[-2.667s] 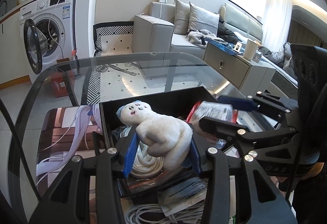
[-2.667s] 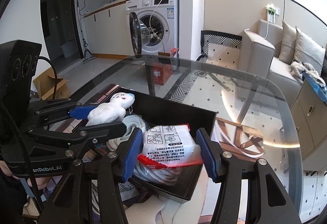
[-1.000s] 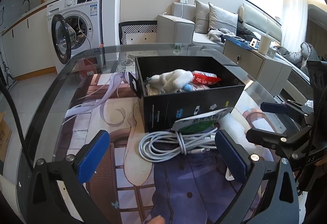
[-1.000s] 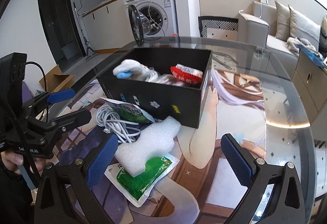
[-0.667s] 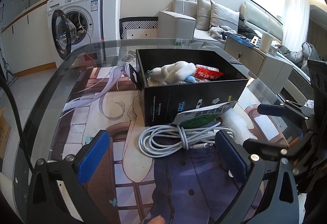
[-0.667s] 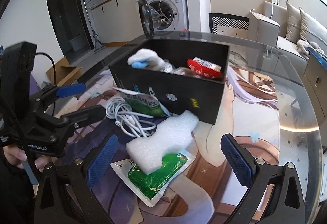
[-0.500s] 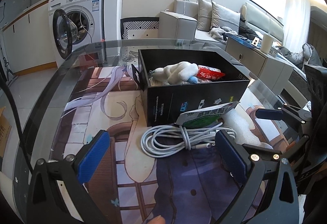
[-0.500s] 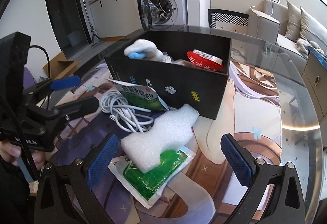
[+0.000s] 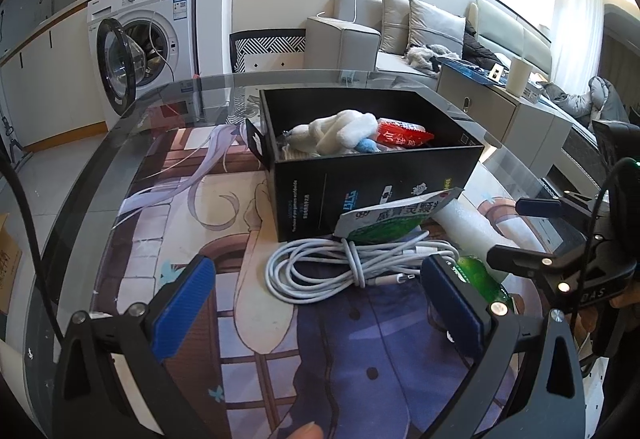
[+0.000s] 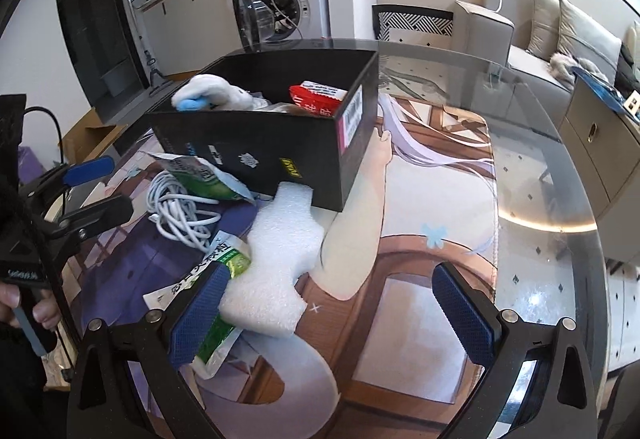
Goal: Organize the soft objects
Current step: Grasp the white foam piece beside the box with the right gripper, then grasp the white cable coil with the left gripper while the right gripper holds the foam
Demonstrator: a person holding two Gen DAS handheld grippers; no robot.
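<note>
A black box (image 9: pixel 320 195) (image 10: pixel 256 143) stands on the printed mat and holds a white plush toy (image 9: pixel 340 131) (image 10: pixel 216 93) and a red packet (image 9: pixel 400 137) (image 10: pixel 318 97). In front of it lie a coiled white cable (image 9: pixel 344 267) (image 10: pixel 180 211), a green-and-white packet (image 9: pixel 388 219) (image 10: pixel 200 177), a white foam piece (image 10: pixel 276 263) (image 9: pixel 468 227) and a second green packet (image 10: pixel 216 303). My left gripper (image 9: pixel 320 303) is open and empty, just short of the cable. My right gripper (image 10: pixel 332 315) is open and empty, its left pad beside the foam piece.
The round glass table (image 10: pixel 560 175) carries the printed mat (image 9: pixel 180 207). A washing machine (image 9: pixel 148 39) with its door open stands behind, a sofa (image 9: pixel 400 35) and a cabinet (image 9: pixel 504 111) to the right. Each gripper shows in the other's view (image 9: pixel 560 239) (image 10: pixel 76 195).
Both grippers let go of the plush toy and the red packet in the box, opened wide and drew back. Since half a second ago both have come nearer to the loose items before the box.
</note>
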